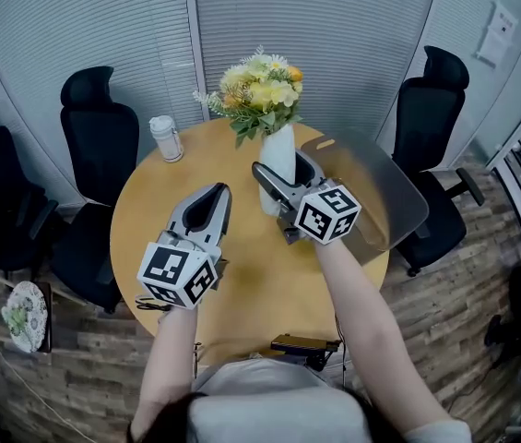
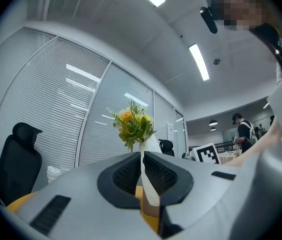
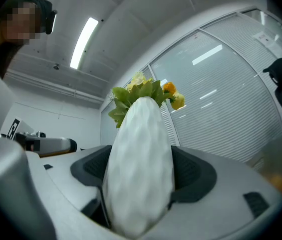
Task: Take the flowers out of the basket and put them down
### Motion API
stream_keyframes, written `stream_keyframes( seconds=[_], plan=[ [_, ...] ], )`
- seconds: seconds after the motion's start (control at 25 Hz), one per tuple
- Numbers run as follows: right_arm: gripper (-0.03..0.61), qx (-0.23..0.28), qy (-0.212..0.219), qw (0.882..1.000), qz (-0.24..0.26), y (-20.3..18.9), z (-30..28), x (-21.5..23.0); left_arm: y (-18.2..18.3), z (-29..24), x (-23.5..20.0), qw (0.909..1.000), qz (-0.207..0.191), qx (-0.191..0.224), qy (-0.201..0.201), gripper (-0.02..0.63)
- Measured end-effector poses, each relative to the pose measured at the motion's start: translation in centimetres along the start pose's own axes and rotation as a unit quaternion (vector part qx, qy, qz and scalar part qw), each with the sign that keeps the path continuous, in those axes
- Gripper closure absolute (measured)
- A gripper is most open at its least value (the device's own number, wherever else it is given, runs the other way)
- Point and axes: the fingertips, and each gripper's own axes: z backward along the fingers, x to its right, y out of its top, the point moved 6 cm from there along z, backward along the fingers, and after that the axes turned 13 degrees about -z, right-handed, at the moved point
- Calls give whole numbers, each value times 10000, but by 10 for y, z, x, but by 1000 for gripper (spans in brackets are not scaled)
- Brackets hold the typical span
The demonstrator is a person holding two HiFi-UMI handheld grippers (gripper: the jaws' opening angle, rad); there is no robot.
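Toward the far edge of the round table (image 1: 260, 293), my right gripper (image 1: 283, 185) clamped on the white vase (image 1: 277, 150) of yellow flowers (image 1: 258, 89), my left gripper (image 1: 217, 192) closed on nothing, nearby.

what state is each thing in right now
left gripper: shut, empty
right gripper: shut on the vase
vase: upright, holding the flowers
flowers: standing in the vase
lidded cup: upright on the table, lid on
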Motion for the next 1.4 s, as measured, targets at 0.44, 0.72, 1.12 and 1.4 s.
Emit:
stream_keyframes(
  seconds=[0.44,0.72,1.12,1.4],
  plan=[
    [204,-36,383,9992,-93,-26,-25,-34,-5,-1,-15,9978,396,-294,-453,371],
    [204,15,532,9985,-125,-24,-30,-44,-23,-1,-16,9948,185,-619,-784,319],
    [204,57,710,9975,-50,-18,-33,-56,-75,0,-8,9881,159,-1223,-917,319],
    [204,55,715,9974,-45,-22,-37,-65,-82,3,-10,9873,201,-1263,-945,319]
  ],
)
